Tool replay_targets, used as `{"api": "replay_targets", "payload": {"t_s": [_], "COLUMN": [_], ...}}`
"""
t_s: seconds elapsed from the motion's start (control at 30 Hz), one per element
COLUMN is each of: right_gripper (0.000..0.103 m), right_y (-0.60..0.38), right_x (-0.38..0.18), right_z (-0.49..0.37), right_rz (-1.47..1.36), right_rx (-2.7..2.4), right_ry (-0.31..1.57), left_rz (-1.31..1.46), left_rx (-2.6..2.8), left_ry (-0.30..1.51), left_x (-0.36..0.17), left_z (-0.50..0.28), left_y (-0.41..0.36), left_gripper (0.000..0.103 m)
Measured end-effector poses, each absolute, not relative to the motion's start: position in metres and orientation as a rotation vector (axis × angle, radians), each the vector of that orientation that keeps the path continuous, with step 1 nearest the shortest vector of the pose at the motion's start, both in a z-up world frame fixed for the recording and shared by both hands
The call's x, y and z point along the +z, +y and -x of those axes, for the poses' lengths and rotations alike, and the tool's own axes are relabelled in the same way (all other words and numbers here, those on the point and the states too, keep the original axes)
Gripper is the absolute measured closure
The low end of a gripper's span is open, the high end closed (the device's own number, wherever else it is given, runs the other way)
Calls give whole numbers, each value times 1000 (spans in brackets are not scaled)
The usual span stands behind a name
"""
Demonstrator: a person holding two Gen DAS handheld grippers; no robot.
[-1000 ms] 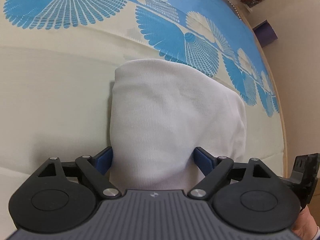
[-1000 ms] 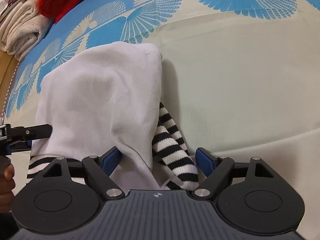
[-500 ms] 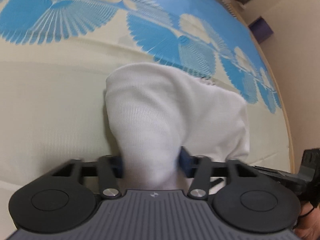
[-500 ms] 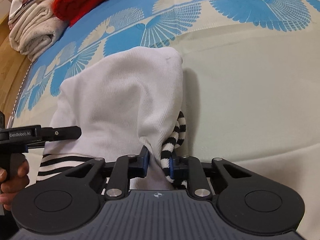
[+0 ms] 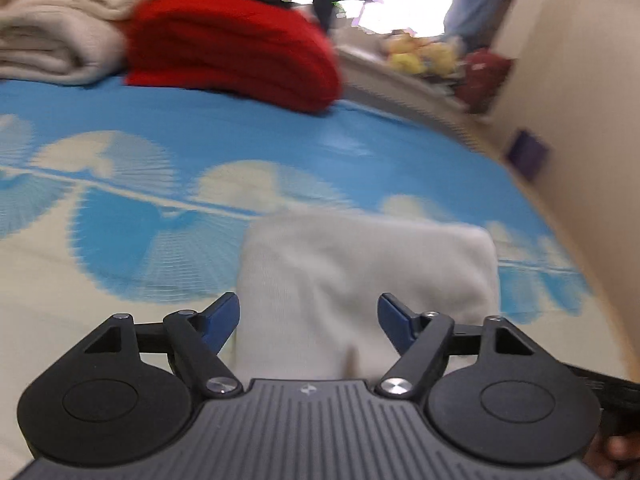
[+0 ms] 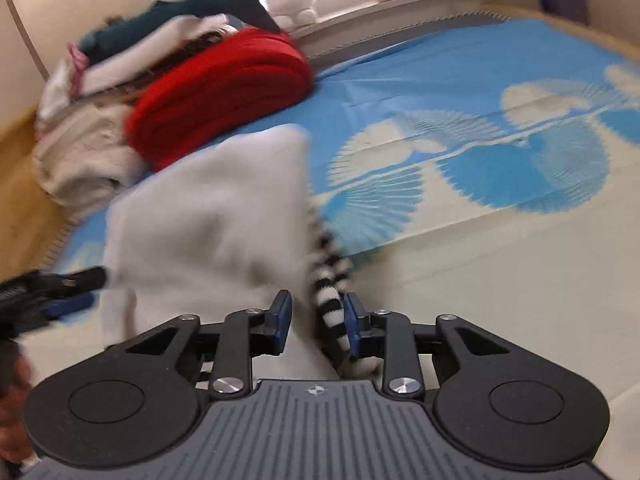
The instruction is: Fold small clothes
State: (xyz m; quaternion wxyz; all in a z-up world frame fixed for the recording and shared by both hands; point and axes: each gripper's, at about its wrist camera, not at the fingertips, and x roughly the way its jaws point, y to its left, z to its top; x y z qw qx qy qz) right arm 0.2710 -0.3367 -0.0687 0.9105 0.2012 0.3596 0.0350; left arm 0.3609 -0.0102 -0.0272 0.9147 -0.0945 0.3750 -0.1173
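A white ribbed garment with black-and-white striped cuffs sits bunched on the patterned bed sheet. My left gripper straddles the near left part of it. Its jaws are opening and stand wide, with cloth between them but no visible pinch. In the right wrist view the white cloth rises in front of my right gripper. Those jaws are narrow and opening, and white fabric and a striped cuff still fill the gap between the pads. The left gripper shows at that view's left edge.
A red folded blanket and cream blankets are piled at the far end of the bed, with a stuffed shark on top. Soft toys line the window sill. A purple object stands by the wall. The bed's wooden edge runs along the left.
Both grippers closed on the garment, then rose and tipped upward, bringing the far end of the bed into view. The left jaws have spread wide again; the right jaws have widened slightly.
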Motion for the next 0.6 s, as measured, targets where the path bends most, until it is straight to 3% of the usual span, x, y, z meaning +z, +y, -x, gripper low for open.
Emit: {"api": "replay_targets", "payload": {"t_s": [0.13,0.37,0.43,0.47,0.53,0.6], "right_gripper": [64,61,79,98,99,99], "right_y": [-339,-326,-327,-329,-331,-336], "right_x": [-82,-112,-115,-115,-110,-108], "right_z": [-275,-280,-279,-278,-273,-270], "right_rz": [-453,-425,-453,-475,-491,-536], "right_rx": [171,119,130,146,155,173], "right_ry": [870,1089,1099,1099,1084,1101], "left_rz": [279,409,470,465,441,394], "left_rx": [-249,-245,-245,-251,-271,-282], "left_ry": [868,1240,1249,1244,1217,1165], "left_x": [-36,-96,-103,-103,-99,-90], "left_z": [-360,-364,-364,-364,-363,-362], "left_y": [12,16,23,23,24,26], "left_gripper": [23,19,20,24,47,56]}}
